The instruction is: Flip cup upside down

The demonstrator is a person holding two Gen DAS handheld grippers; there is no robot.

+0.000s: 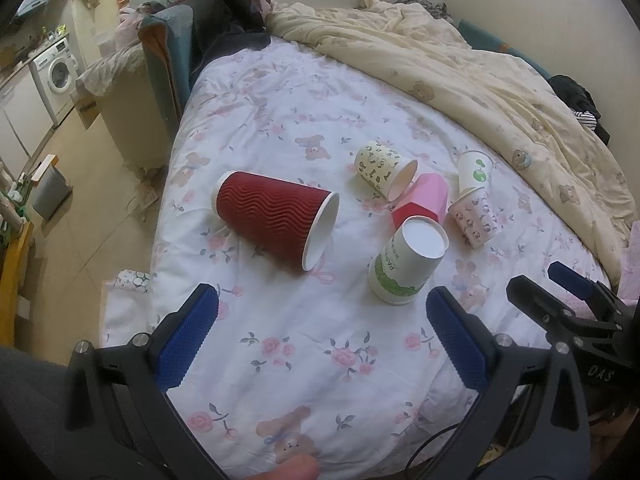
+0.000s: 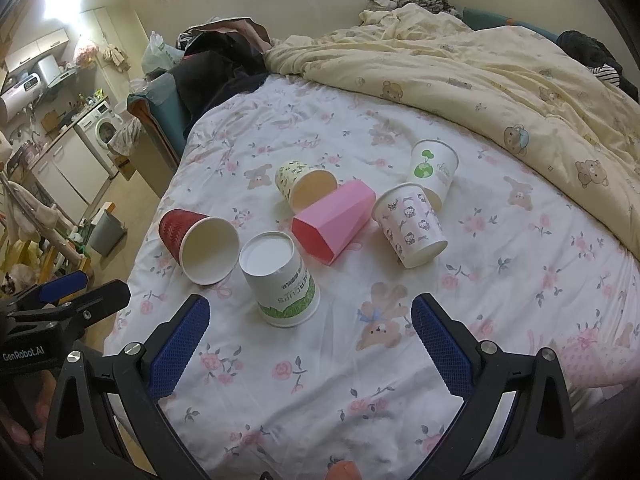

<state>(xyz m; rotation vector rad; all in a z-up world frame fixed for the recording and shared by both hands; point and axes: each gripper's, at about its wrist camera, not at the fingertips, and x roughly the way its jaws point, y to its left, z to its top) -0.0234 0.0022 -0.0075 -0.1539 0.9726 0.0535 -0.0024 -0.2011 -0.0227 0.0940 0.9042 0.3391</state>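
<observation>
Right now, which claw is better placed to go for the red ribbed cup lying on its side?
Left, probably. The red ribbed cup lies ahead of the open left claw, its side presented for a grasp. From the open right claw it sits far left, mouth-on, beyond the upside-down green-print cup.

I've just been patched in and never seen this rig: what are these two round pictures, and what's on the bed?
Each picture comes from a camera on a hand-held gripper, looking out between its blue-padded jaws. The left gripper and right gripper are both open and hold nothing. On the flowered bedsheet are six cups. The green-printed cup already stands upside down. The red ribbed cup, pink cup and cream patterned cup lie on their sides. Two more cups lie behind them.
</observation>
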